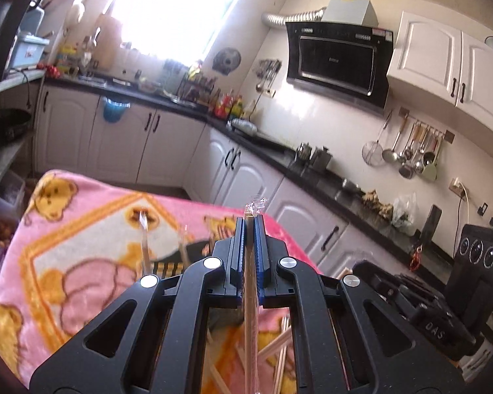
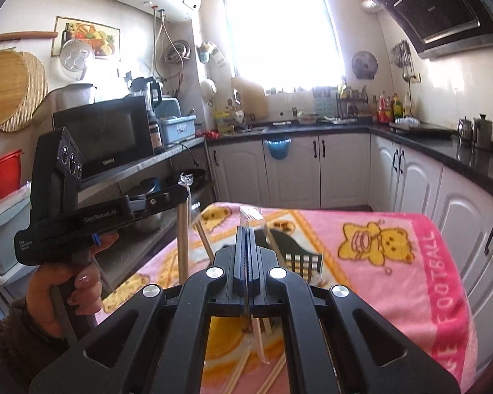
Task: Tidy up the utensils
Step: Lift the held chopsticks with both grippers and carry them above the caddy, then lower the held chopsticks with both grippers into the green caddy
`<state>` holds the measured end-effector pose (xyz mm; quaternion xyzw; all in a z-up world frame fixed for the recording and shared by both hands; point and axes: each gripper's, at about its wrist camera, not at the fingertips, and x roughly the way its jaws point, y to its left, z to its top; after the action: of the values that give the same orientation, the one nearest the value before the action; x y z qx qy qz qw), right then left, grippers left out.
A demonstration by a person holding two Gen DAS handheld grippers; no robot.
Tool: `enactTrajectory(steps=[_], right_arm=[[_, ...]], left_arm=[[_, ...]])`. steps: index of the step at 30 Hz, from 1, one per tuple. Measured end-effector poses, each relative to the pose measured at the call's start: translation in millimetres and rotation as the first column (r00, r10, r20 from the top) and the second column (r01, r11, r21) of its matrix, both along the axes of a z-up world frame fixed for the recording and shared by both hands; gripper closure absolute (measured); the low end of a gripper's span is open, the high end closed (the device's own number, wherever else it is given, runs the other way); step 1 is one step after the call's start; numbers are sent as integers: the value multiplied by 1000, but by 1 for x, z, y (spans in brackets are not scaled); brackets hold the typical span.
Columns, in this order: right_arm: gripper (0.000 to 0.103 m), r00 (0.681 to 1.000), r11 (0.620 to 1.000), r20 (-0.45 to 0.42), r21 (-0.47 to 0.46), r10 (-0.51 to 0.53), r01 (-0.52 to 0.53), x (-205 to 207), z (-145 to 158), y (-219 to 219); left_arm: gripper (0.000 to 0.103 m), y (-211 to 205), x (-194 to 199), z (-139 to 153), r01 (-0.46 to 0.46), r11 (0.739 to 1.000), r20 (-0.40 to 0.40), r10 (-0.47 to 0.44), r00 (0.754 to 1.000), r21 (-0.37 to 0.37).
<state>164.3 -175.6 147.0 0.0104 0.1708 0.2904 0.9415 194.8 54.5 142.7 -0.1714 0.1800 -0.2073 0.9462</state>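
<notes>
My left gripper [image 1: 250, 218] is shut on a pair of wooden chopsticks in a clear plastic sleeve [image 1: 250, 295]; the sleeve's crinkled end sticks out past the tips. It also shows in the right wrist view [image 2: 184, 193], holding the sleeved chopsticks [image 2: 182, 239] upright above the table. My right gripper [image 2: 247, 229] is shut on another sleeved pair of chopsticks [image 2: 251, 218]. Several loose chopsticks [image 2: 272, 376] lie on the pink bear blanket [image 2: 394, 262] below. A black slotted holder [image 2: 299, 256] stands on the blanket with sleeved chopsticks [image 2: 203, 236] leaning in it.
The blanket-covered table [image 1: 49, 262] drops off at its far edge toward white kitchen cabinets [image 1: 121, 138]. A shelf with a microwave [image 2: 105, 141] is on the left. The black counter [image 2: 460, 157] runs along the right. The other hand-held gripper body [image 1: 443, 302] sits at right.
</notes>
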Motion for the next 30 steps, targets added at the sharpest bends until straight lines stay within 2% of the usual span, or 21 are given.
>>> enactTrajectory(steps=[7, 15, 25, 30], right_arm=[[102, 998, 1000, 56, 21, 9, -10, 7, 27, 7], [102, 994, 999, 107, 42, 22, -27, 24, 53, 20], [102, 993, 998, 119, 47, 26, -32, 54, 65, 32], [102, 993, 998, 116, 49, 20, -26, 69, 60, 37]], left_arm=[[100, 0, 9, 31, -51, 998, 80, 49, 996, 20], [100, 2, 25, 51, -108, 993, 125, 103, 987, 37], [100, 3, 44, 60, -210, 973, 183, 190, 964, 94], [100, 0, 52, 55, -251, 960, 204, 223, 953, 123]])
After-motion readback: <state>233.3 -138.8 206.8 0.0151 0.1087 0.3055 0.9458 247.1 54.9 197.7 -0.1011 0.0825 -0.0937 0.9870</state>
